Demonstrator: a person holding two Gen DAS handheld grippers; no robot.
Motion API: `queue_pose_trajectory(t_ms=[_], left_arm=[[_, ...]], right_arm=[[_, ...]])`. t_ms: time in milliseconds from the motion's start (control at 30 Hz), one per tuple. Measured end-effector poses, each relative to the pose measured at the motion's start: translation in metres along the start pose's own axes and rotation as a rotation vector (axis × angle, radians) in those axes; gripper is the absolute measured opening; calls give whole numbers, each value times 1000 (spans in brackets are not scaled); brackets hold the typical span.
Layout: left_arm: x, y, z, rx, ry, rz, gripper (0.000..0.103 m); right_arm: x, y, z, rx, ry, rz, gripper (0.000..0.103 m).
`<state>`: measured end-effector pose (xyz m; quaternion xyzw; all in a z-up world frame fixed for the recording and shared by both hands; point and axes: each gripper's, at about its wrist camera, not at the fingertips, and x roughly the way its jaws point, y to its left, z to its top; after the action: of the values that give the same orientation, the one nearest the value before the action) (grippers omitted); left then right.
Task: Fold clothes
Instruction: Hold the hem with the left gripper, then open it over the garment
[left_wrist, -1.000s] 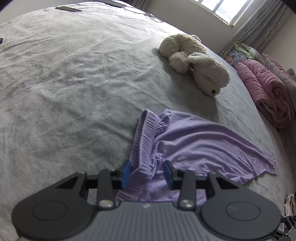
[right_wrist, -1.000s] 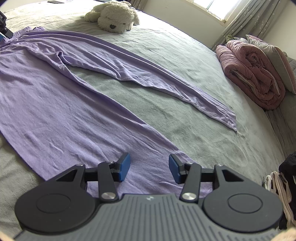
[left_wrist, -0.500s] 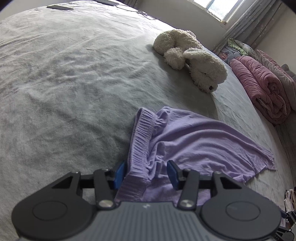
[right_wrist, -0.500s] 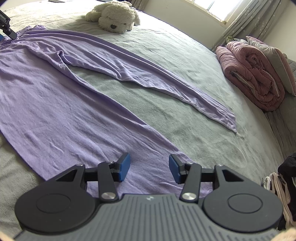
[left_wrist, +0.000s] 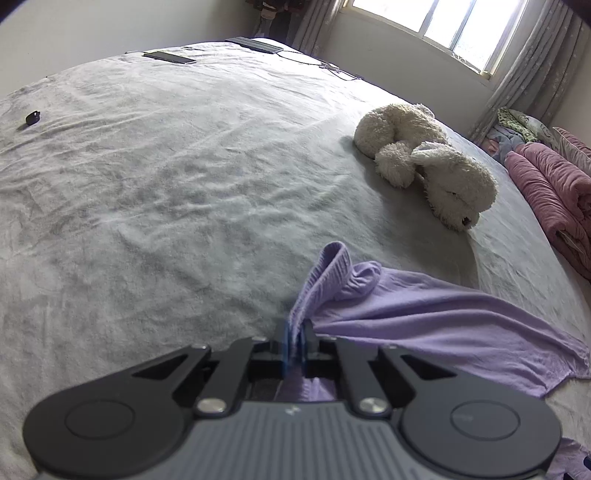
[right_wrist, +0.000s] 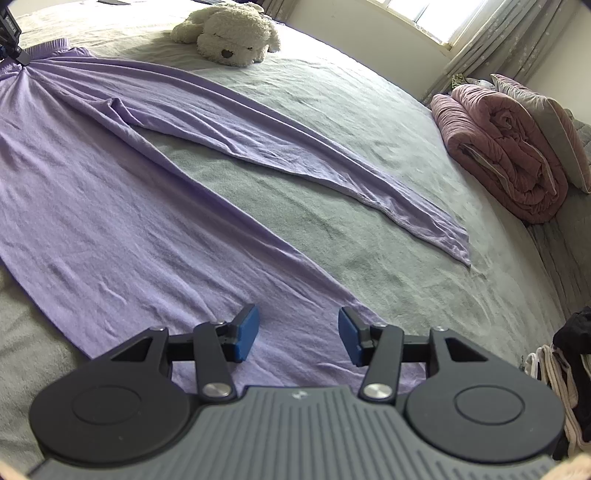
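No containers to report here, just a grey bed (left_wrist: 155, 192) with our lilac garment (right_wrist: 110, 229) spread long across it. Our left gripper (left_wrist: 294, 345) has its jaws pinched tight on the ribbed band (left_wrist: 325, 280) at one end, the fabric bunching and fanning away from the grip. Our right gripper (right_wrist: 298, 334) hovers over the opposite end, jaws spread wide, the cloth lying flat directly beneath and between them, not gripped. A white plush dog (right_wrist: 229, 33) lies beyond the garment, and a rolled pink quilt (right_wrist: 506, 158) sits at the bed's far side.
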<state>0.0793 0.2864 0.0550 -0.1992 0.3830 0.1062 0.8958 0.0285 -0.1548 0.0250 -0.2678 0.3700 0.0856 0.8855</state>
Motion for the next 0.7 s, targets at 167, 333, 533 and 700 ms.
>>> queue_pose_trajectory(t_ms=[167,333,533,700], left_arm=[[11,3,-2,-10,23,32,7],[4,10,4,-50,-22,68,3],[15,8,-1,-15,21,45,3],[14,21,5,-87,20,49,3]], right_arm=[[-1,0,0,-2,-1,-1,54],[-1,-1,0,-2,-2,0,54],[0,2,2,-4,-1,-2,54],[-1,2,0,-5,-2,-3,54]])
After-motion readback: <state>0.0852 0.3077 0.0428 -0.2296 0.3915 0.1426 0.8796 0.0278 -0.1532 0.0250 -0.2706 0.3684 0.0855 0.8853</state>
